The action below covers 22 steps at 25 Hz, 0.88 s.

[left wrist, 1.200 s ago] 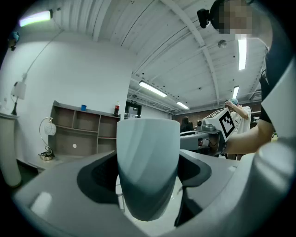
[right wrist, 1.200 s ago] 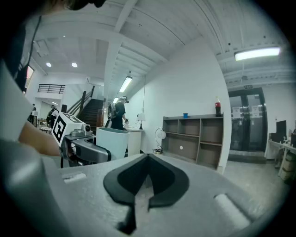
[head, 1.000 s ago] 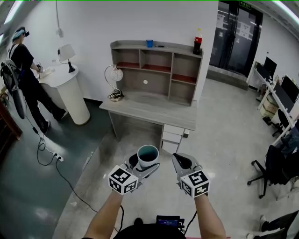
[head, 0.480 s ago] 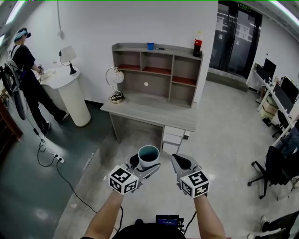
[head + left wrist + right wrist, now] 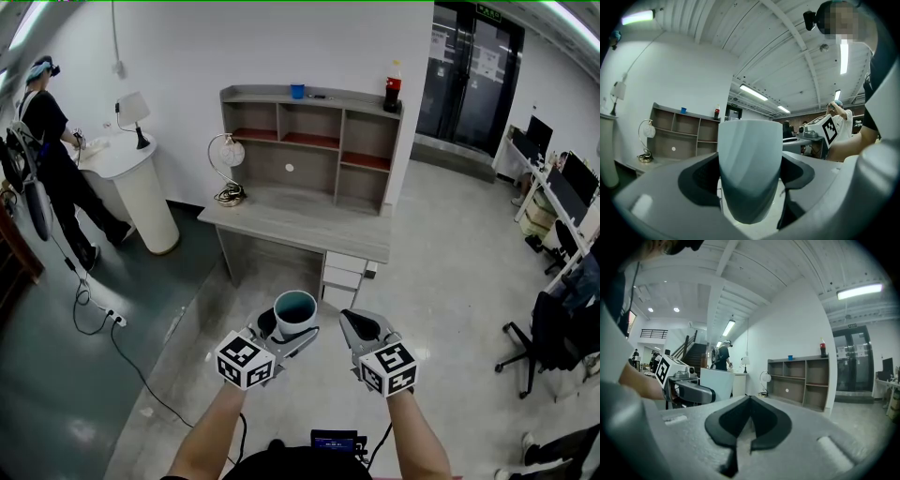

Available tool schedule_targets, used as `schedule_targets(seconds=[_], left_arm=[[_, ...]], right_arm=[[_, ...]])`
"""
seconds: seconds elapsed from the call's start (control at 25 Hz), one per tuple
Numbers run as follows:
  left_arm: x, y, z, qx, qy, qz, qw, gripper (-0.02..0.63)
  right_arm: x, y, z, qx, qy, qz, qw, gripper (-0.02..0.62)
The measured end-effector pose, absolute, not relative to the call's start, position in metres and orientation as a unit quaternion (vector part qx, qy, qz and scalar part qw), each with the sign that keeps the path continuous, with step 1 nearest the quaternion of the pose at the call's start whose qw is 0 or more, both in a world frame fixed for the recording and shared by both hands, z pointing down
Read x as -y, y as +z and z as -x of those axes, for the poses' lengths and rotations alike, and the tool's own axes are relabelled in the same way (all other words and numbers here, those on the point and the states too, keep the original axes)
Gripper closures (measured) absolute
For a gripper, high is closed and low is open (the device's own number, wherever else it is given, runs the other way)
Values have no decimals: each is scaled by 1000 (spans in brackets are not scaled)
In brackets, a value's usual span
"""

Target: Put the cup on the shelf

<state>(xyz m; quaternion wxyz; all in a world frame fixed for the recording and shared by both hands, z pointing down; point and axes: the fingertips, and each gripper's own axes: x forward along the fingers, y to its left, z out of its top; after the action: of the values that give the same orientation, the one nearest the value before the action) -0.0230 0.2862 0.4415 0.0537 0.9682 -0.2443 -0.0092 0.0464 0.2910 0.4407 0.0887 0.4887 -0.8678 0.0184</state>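
The cup – a pale, smooth-walled tapered cup with a dark teal inside – sits upright between the jaws of your left hand-held gripper, well short of the shelf and out over the open floor. The left gripper view shows both dark pads pressed on its wall about halfway up, one on each side, so the left hand-held gripper is clamped on the cup.

Judging by its look, expect it to be light and stiff, with a glossy wall that could slide under the pads. Whether it is ceramic or plastic you cannot tell, so treat it as breakable. It narrows toward the base, which helps you: the wider upper part wedges down into the jaws. The mid-wall hold looks right – keep it level, since nothing supports the base.

Your right hand-held gripper hangs just beside the left one, its jaws closed together with nothing between them.

Ahead stands the grey wooden shelf unit with open compartments on the grey worktop. A small blue cup and a dark cola bottle already stand on its top board, and the compartments look bare.
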Motion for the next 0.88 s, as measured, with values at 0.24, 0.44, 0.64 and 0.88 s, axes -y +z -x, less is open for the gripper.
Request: schedule_targets(seconds=[0.24,0.44,0.64,0.88], left_arm=[[-283,443,10,249,-8,-967,54,227],[-279,444,-6,255,-6,-966,53,227],[-281,447,-21,261,-6,-964,54,227],[-276,454,-21,274,-1,-960,59,227]], right_arm=[[-287,443,-59,872,22,-482,87,598],[-283,444,-77,875,22,-476,86,598],[-282,446,-95,878,22,-470,84,598],[-276,452,-100,883,30,-461,86,598]])
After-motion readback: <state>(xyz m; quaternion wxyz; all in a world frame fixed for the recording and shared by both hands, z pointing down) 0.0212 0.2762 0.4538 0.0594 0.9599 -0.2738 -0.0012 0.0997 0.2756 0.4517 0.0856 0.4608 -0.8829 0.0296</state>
